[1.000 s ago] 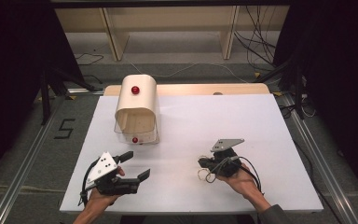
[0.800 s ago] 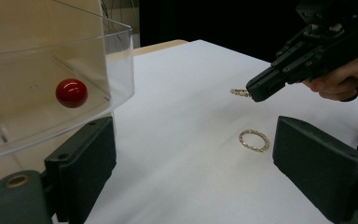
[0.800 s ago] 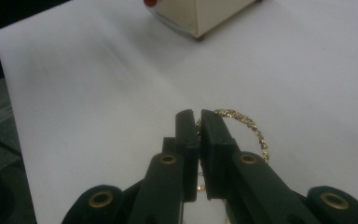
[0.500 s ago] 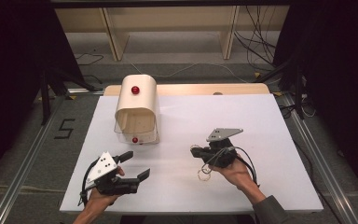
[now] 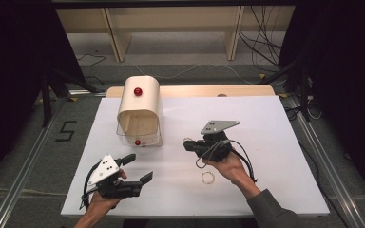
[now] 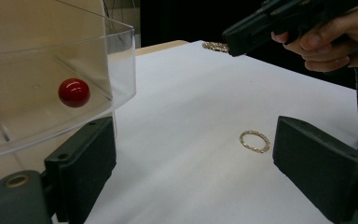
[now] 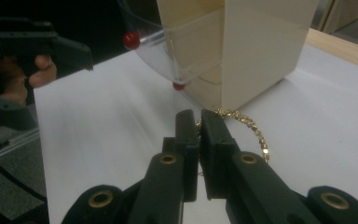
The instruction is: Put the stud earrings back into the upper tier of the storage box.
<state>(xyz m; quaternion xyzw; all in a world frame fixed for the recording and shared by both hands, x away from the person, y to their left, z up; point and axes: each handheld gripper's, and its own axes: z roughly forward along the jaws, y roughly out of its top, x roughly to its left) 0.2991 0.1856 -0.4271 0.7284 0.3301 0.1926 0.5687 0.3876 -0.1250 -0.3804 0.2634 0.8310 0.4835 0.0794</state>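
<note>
From the high view, a cream box with a clear curved drawer and red knobs stands at the back left of the white table. The right gripper is held above the table's middle, pointing left toward the box, with a small gold bracelet at its tips; a second gold bracelet lies flat on the table just beside the right hand, on its near side. The left gripper rests low at the front left, jaws spread and empty. In the left gripper view, the lying bracelet sits on the table between and beyond the spread jaws, toward the right one, while the clear drawer with its red knob is close at the left. In the right gripper view, the jaws are pressed together, pinching the gold bracelet, whose loop hangs out to the right of the tips; the drawer's open mouth lies straight ahead and slightly above, so the carried bracelet looks bound for it.
</note>
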